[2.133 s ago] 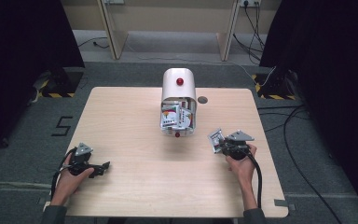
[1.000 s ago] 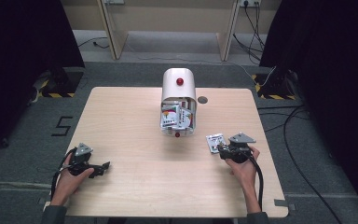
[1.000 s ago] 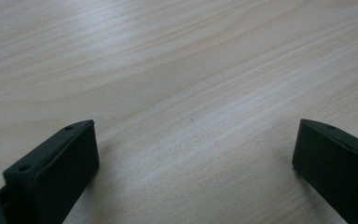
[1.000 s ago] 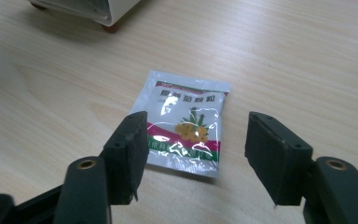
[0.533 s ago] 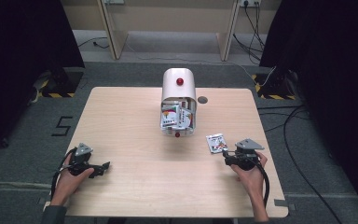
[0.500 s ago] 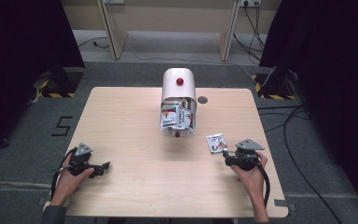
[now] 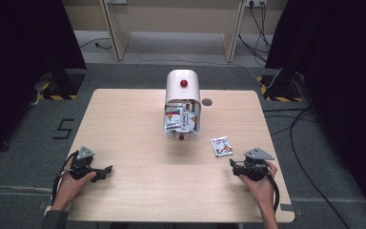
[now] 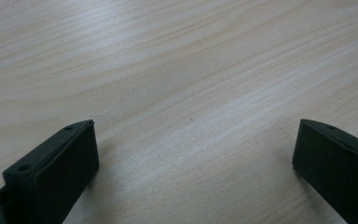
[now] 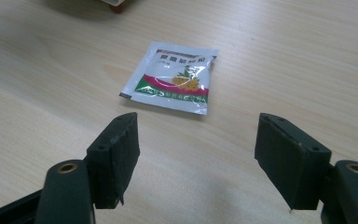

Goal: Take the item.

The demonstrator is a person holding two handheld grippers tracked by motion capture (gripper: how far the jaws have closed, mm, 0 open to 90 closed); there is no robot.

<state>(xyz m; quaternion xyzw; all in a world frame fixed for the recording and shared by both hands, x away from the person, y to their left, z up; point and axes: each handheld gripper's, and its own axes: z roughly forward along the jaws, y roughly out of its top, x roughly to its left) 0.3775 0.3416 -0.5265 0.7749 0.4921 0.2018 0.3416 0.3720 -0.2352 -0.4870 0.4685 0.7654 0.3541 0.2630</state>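
Observation:
A small white sachet (image 7: 221,146) with a red and green print lies flat on the wooden table (image 7: 124,124), right of centre. In the right gripper view the sachet (image 9: 172,77) rests just beyond the jaws. My right gripper (image 7: 233,166) sits behind it near the front right; the right gripper (image 9: 196,126) is open, its jaws have just been opening, and nothing is between them. My left gripper (image 7: 106,169) rests at the front left. The left gripper (image 8: 196,130) is open over bare wood.
A white round-topped dispenser (image 7: 183,86) with a red button stands at the table's middle back, and several printed packets (image 7: 178,119) show in its front opening. A round cable hole (image 7: 207,101) lies beside it. Cables (image 7: 305,129) trail on the floor at the right.
My right gripper has let go of the sachet and drawn back toward the front right edge with its jaws wider. The sachet stays flat on the table. The left gripper has not moved.

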